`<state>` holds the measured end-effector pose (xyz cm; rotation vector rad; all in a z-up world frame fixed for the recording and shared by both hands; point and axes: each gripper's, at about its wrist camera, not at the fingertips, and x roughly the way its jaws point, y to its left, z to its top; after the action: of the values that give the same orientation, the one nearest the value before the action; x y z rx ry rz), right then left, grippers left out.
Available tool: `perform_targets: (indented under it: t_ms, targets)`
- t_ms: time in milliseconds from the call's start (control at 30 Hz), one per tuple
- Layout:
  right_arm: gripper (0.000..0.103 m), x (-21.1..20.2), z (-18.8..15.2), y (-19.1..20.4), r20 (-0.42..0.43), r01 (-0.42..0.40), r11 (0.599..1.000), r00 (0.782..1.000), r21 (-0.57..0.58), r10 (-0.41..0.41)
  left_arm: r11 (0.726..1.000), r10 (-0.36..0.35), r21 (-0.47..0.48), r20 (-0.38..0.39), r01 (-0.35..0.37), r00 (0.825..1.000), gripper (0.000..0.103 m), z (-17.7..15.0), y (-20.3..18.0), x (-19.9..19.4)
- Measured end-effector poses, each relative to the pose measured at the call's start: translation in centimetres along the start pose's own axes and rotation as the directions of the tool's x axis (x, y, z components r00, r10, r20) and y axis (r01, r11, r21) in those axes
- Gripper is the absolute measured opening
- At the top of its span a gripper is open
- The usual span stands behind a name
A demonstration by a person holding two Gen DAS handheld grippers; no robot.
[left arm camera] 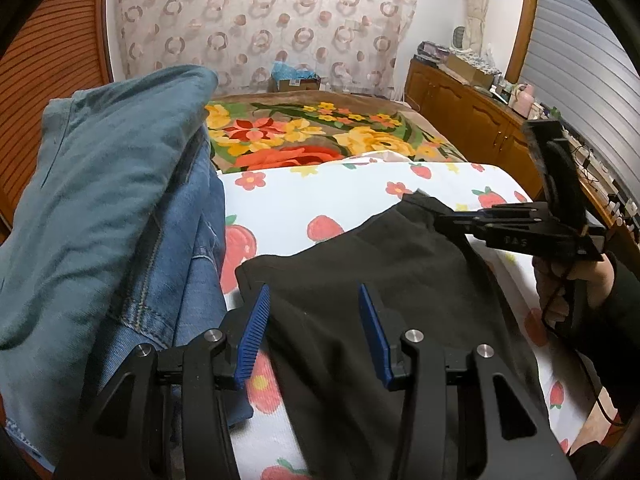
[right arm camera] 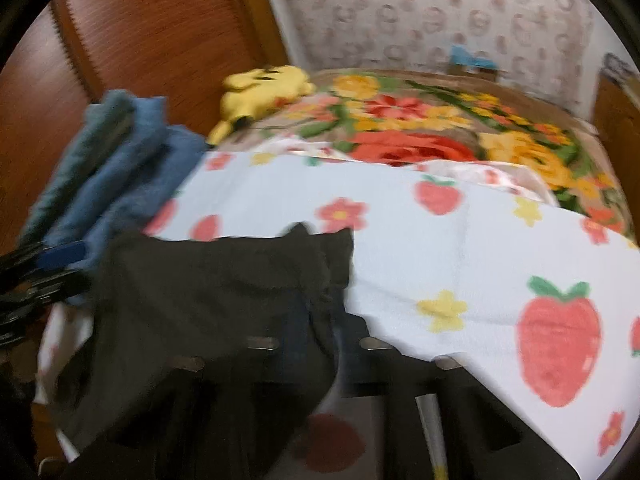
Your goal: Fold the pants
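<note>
The left gripper [left arm camera: 314, 334] is nearest, jaws spread wide and holding nothing, above the near part of the black pants [left arm camera: 380, 280]. The pants lie flat on the strawberry-print sheet [left arm camera: 320, 196], matte, with soft creases. At their far right corner, the right gripper [left arm camera: 424, 199] is closed on the fabric edge. A stack of folded jeans [left arm camera: 120, 220] sits beside the pants on the left. The flowered blanket [left arm camera: 320, 132] lies beyond.
</note>
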<state>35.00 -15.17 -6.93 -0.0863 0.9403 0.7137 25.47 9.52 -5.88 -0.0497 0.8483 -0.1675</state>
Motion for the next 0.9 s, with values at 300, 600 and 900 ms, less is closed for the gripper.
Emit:
perform_targets:
  t_ms: [300, 600, 900]
  targets:
    - [0.007, -5.8, -0.3, -2.5, 0.121, 0.074, 0.997, 0.990, 0.005, -0.074, 1.000, -0.015, 0.009, -0.003, 0.015, 1.000, 0.047, -0.1, -0.4, 0.2]
    - [0.007, -7.9, -0.5, -7.1, 0.116, 0.220, 0.972, 0.967, 0.086, -0.229, 0.999, -0.034, 0.019, -0.007, 0.034, 0.999, 0.047, -0.1, -1.3, 0.4]
    - [0.013, -8.4, -0.5, -4.5, 0.109, 0.239, 0.968, 0.963, 0.079, -0.247, 0.997, -0.064, 0.032, -0.003, 0.064, 0.998, 0.047, -0.5, -2.3, -0.2]
